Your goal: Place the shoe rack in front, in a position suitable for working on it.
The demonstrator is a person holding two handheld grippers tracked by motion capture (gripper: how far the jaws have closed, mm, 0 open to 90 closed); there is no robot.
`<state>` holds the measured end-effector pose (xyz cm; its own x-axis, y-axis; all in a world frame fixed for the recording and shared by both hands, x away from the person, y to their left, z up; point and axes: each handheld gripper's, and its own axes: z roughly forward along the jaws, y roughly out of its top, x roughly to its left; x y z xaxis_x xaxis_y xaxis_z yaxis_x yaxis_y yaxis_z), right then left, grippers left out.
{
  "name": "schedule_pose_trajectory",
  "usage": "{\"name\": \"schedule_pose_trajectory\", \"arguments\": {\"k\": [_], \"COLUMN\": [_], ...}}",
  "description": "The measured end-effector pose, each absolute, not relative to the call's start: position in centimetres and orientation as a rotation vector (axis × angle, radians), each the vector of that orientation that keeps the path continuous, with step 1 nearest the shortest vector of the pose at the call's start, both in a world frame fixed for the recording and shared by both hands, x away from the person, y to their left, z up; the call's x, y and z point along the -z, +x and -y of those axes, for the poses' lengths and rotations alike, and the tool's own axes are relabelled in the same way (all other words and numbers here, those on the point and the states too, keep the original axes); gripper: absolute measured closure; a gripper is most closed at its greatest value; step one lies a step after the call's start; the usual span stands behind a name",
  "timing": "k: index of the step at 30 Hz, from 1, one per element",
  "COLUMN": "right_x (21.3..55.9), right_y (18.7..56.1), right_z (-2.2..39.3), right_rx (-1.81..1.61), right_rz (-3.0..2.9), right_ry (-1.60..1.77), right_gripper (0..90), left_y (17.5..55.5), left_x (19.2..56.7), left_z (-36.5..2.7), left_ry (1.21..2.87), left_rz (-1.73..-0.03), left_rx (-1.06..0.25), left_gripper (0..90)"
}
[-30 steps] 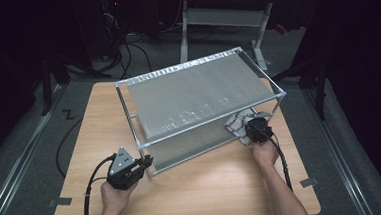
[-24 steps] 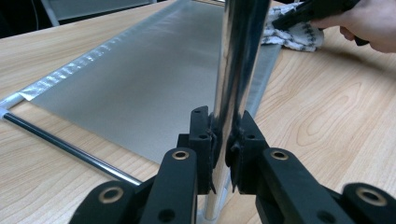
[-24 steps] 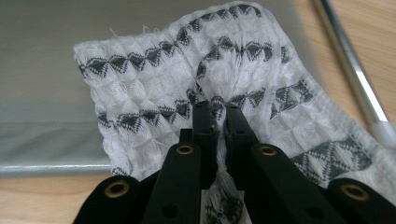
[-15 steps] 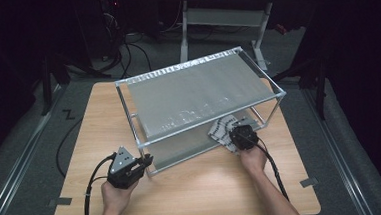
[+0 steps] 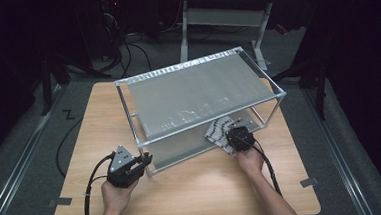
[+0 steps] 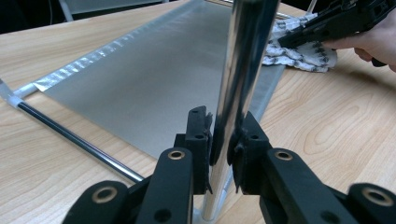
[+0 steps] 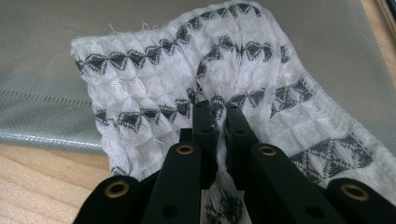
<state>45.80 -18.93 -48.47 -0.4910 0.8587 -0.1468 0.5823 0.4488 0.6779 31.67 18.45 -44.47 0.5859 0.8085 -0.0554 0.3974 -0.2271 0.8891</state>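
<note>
The left gripper (image 5: 143,162) sits at the near left corner of a two-tier metal rack (image 5: 202,94) in the high view, its jaws closed around the chrome corner post (image 5: 142,148) of that rack. The right gripper (image 5: 229,136) is at the near right side of the rack, pressed down on a white cloth with a dark grey pattern (image 5: 219,130) that lies on the lower shelf's front edge, just under the upper shelf. Both hands come in from the bottom edge, each with a black cable trailing back over the wooden table (image 5: 208,186).

In the left gripper view, the left gripper (image 6: 223,140) has the shiny post (image 6: 243,70) between its two black pads. The jaws have just been opening a little, yet the pads still lie against the post on both sides, so the grip holds. The post rises upright from the table beside the grey lower shelf (image 6: 154,79). Farther off at the top right, the other hand presses its gripper (image 6: 299,39) onto the patterned cloth (image 6: 303,58), which hangs over the shelf's edge onto the wood.

In the right gripper view, the right gripper (image 7: 220,112) is nearly closed, with a pinched fold of the waffle-weave cloth (image 7: 163,93) caught between the pads. The cloth spreads out on both sides of the jaws, most of it on the grey shelf (image 7: 56,60), its near edge over the pale wood (image 7: 42,186).
</note>
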Motion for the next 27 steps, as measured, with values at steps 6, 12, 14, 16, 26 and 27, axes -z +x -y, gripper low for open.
{"name": "schedule_pose_trajectory", "arguments": {"k": [6,12,14,16,26,27], "right_x": [48.4,48.4,48.4,48.4,48.6,48.6], "right_y": [45.7,45.6,45.5,45.3,44.1,44.0], "right_z": [18.8,18.6,18.3,18.0,15.3,15.1], "right_rx": [-0.77,-0.763,-0.768,-0.777,-0.816,-0.816], "right_rz": [-2.233,-2.243,-2.247,-2.258,-2.3,-2.304], "right_ry": [1.208,1.186,1.193,1.186,1.118,1.107], "right_gripper": [86.0,86.0,86.1,86.1,86.1,86.1], "left_y": [31.4,31.4,31.4,31.3,31.4,31.4], "left_x": [43.5,42.9,42.9,43.0,43.0,43.0], "left_z": [-18.6,-18.7,-18.6,-18.6,-18.7,-18.7], "left_ry": [1.806,1.81,1.82,1.815,1.819,1.818], "left_rz": [-0.993,-0.985,-0.979,-0.976,-0.971,-0.971], "left_rx": [-0.55,-0.537,-0.547,-0.542,-0.538,-0.538], "left_gripper": [75.1,79.9,80.3,80.4,80.4,80.4]}}
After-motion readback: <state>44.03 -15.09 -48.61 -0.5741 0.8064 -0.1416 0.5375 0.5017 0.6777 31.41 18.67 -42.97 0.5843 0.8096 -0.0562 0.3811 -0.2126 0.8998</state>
